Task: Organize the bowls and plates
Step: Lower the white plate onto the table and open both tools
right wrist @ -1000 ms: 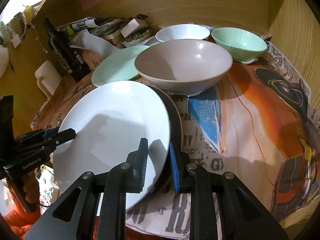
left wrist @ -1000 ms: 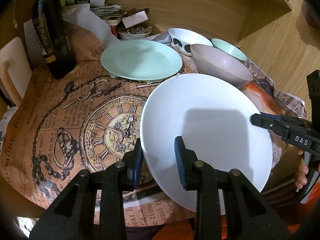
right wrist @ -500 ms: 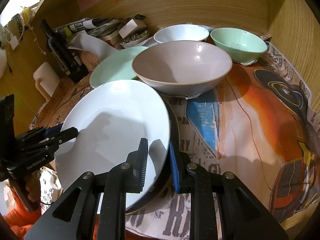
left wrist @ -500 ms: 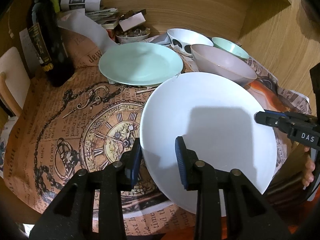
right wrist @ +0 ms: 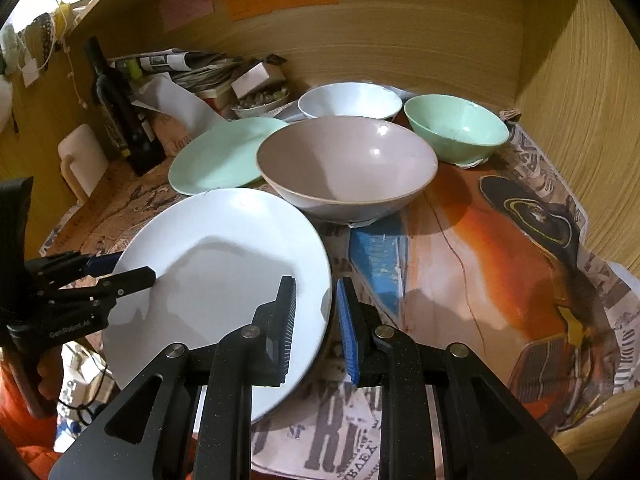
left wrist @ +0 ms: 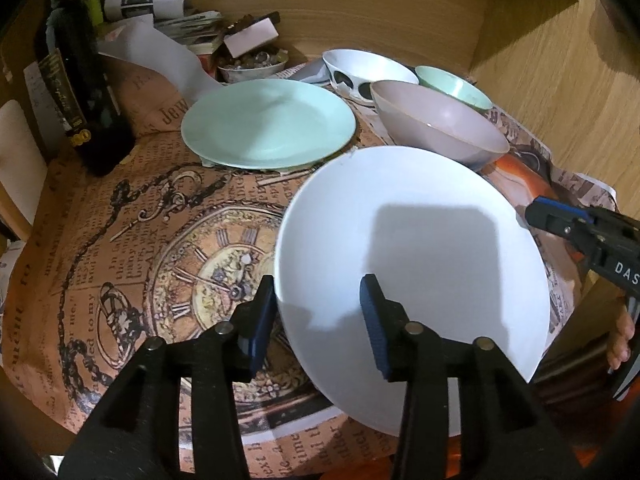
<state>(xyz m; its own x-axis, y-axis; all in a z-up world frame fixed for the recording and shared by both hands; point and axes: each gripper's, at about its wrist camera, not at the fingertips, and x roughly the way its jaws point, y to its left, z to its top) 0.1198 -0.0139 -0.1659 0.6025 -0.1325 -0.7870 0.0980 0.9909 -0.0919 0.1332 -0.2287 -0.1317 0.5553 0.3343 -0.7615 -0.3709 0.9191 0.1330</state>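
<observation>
Holding the white plate (right wrist: 224, 280) by its right edge, the right gripper (right wrist: 314, 320) has its jaws nearly closed on the rim, probably so the plate stays up off the table; the left gripper (left wrist: 318, 320) sits at the plate's other edge with its jaws opening, the rim between them but not squeezed; the plate hangs tilted near the front of the table, close to the green plate (left wrist: 268, 124) and the pink bowl (right wrist: 346, 164), maybe to be stacked there.

It looked like a home. A wooden nook held a bench (right wrist: 460, 236) spread with printed newspaper. Crockery sat beside a dark bottle (right wrist: 116, 108) and stacked papers (right wrist: 188, 64).
</observation>
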